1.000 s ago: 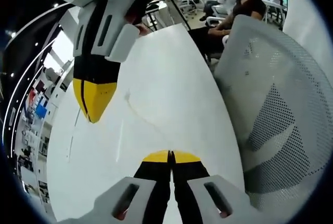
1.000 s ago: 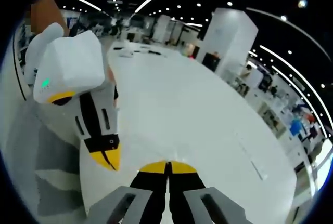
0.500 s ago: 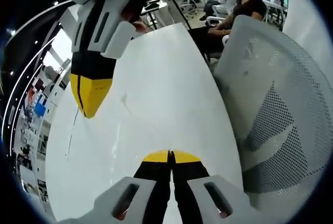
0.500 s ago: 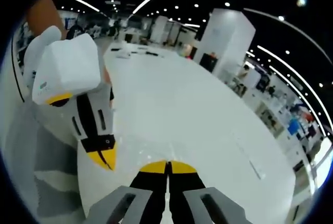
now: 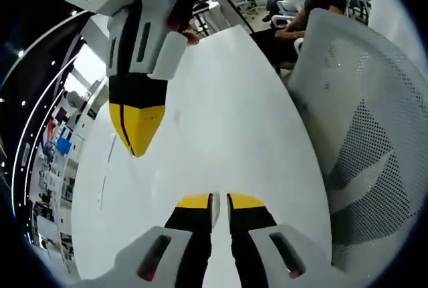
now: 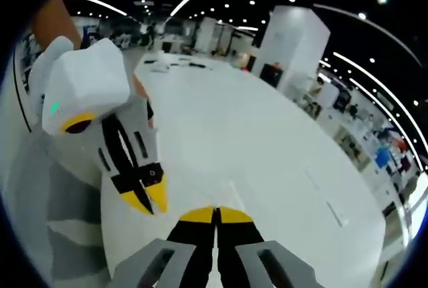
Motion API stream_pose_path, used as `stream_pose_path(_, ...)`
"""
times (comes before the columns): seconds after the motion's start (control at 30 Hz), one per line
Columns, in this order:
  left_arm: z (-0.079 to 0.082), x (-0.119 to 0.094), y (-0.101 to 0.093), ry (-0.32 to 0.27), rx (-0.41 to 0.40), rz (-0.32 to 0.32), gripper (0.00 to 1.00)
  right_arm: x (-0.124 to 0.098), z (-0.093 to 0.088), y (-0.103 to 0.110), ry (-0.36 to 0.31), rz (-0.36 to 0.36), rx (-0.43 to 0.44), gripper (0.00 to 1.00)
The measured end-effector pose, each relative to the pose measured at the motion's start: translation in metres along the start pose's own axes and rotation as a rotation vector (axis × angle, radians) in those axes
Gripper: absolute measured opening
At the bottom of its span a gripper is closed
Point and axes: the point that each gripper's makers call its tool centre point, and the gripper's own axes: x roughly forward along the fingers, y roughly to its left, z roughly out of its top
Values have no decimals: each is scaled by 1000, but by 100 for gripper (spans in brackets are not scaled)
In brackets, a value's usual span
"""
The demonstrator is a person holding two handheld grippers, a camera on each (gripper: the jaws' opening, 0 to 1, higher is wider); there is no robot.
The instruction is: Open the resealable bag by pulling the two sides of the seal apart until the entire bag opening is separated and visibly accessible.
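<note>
While the right tool (image 6: 215, 212) stays pressed together, the left tool (image 5: 219, 200) gapes slightly above the table (image 5: 221, 114).

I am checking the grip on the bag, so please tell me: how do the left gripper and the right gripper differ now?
The left gripper has its jaws slightly parted, with a narrow gap between the yellow tips; the right gripper has its jaws pressed together. The left gripper points along the white table beside a mesh chair; the right gripper comes down from above it. Both share yellow tips and black-and-white bodies.
</note>
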Motion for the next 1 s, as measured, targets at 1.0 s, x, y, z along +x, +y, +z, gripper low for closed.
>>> stream_pose_path(1.0, -36, -36, 14, -54, -212, 162, 33, 33, -29, -13, 93, -62, -3, 0)
